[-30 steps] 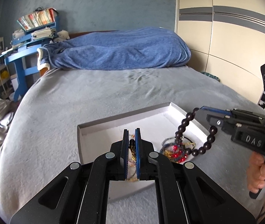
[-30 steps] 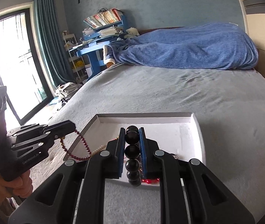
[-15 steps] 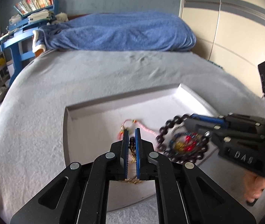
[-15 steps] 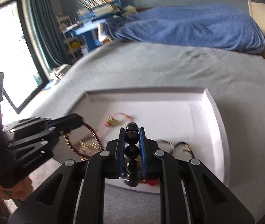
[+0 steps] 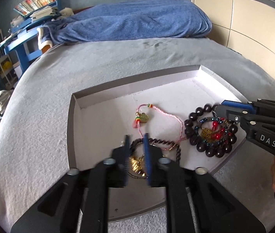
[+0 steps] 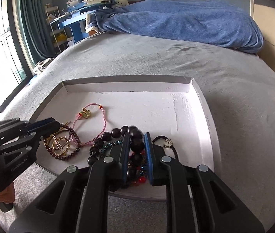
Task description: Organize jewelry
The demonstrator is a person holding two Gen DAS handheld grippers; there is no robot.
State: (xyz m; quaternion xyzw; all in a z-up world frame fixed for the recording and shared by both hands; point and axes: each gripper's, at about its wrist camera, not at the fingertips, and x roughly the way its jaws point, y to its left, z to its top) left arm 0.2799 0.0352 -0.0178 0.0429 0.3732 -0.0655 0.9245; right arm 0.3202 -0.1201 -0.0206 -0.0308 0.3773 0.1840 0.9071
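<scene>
Both grippers pitch steeply down over the near edge of a shallow white tray point(image 5: 102, 104) lying on a grey bedspread point(image 5: 40, 116).

Left gripper point(image 5: 136, 155): jaws opening, a clear gap showing between the blue pads. A small dark-bead bracelet point(image 6: 67, 153) lies on the tray floor between and under the fingertips, with gold chain pieces point(image 5: 135, 163) inside its loop. The pads do not press it.

Right gripper point(image 6: 137, 153): jaws opening slightly, narrow gap. The big dark-bead bracelet point(image 5: 209, 149) runs between the pads, its loop resting on the tray; whether the pads touch the beads I cannot tell. Inside that loop sit a blue beaded ring and red beads point(image 5: 215, 130).

Around: a pink cord bracelet point(image 5: 160, 114) with a gold charm lies farther in, left of the big beads. A black hair tie point(image 6: 168, 143) lies just right of the right gripper. A blue blanket point(image 5: 137, 25) is heaped at the far end of the bed.
</scene>
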